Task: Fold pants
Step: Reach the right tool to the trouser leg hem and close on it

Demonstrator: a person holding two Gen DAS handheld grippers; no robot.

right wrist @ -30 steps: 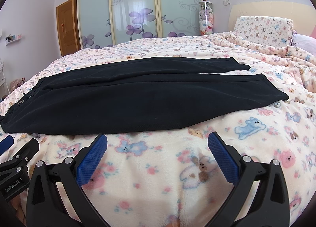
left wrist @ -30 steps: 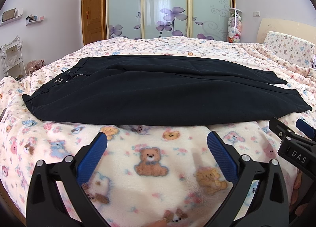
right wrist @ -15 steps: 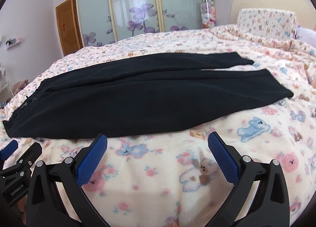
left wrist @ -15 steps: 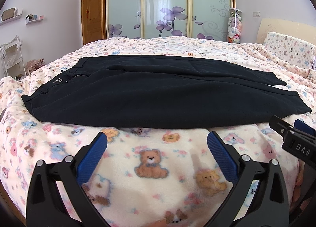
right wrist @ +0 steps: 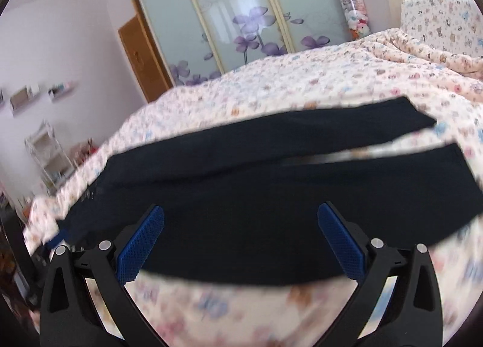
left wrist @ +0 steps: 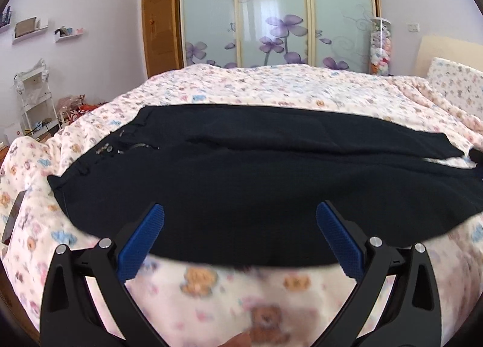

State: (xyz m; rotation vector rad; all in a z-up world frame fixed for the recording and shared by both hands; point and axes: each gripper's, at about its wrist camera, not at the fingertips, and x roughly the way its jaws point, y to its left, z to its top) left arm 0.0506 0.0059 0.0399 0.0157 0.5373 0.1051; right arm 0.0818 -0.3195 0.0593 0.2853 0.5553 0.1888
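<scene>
Dark navy pants (left wrist: 256, 178) lie flat across the bed, waistband with zipper and buttons to the left, both legs running right. My left gripper (left wrist: 240, 214) is open, its blue pads (left wrist: 142, 238) spread over the pants' near edge toward the waist end. In the right wrist view the same pants (right wrist: 271, 196) fill the middle, the two leg ends splitting apart at the right. My right gripper (right wrist: 240, 214) is open as well, its blue pads (right wrist: 341, 244) over the near edge of the closer leg. Nothing is between either pair of fingers.
The bed carries a pink bear-print blanket (left wrist: 211, 286). A matching pillow (right wrist: 440, 24) rests at the headboard on the right. Sliding wardrobe doors (left wrist: 271, 15) and a wooden door (left wrist: 160, 30) stand behind. A white rack (left wrist: 33, 99) stands left of the bed, and a dark phone (left wrist: 13, 217) lies on the left edge.
Both grippers have moved forward and down toward the pants, so their pads now overlap the near edge. The right view has tilted. Both stay open; the pants have not moved.
</scene>
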